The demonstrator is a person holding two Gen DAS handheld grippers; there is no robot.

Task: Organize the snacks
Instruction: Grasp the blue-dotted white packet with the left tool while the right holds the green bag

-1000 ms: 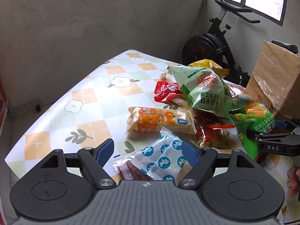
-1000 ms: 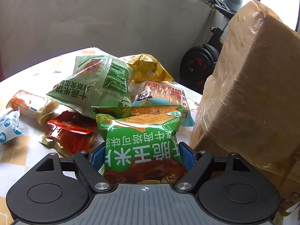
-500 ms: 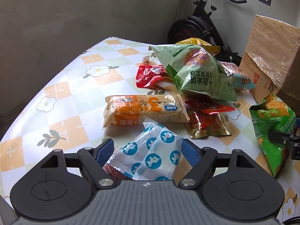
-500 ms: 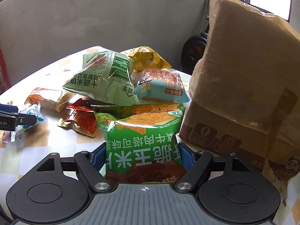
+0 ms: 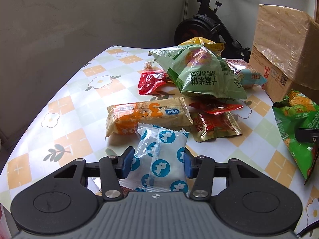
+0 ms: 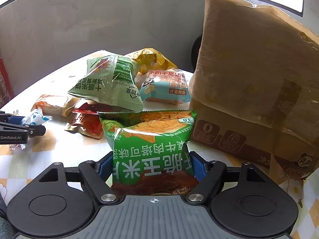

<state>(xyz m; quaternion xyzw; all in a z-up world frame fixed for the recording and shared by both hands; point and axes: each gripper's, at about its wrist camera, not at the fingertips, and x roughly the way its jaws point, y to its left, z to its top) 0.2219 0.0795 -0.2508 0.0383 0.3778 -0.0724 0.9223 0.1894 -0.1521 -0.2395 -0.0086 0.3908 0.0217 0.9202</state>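
Observation:
My left gripper (image 5: 157,162) is shut on a white packet with blue round marks (image 5: 161,159), held low over the table's near edge. My right gripper (image 6: 150,166) is shut on a bright green corn chip bag (image 6: 151,141), held up beside the cardboard box (image 6: 249,75). That bag also shows at the right of the left wrist view (image 5: 297,127). The left gripper and its packet show at the left of the right wrist view (image 6: 20,128). A snack pile lies mid-table: a pale green bag (image 5: 201,73), an orange bar (image 5: 145,115), red pouches (image 5: 215,123).
A checked floral tablecloth (image 5: 65,107) covers the table. A taped cardboard box (image 5: 279,45) stands at the right. A yellow bag (image 6: 151,59) and a light blue cake pack (image 6: 167,87) lie behind the pile. An exercise bike (image 5: 201,25) stands past the far edge.
My left gripper has closed in on the white packet and taken hold of it. My right gripper has carried the green chip bag back and to the right, nearer the box.

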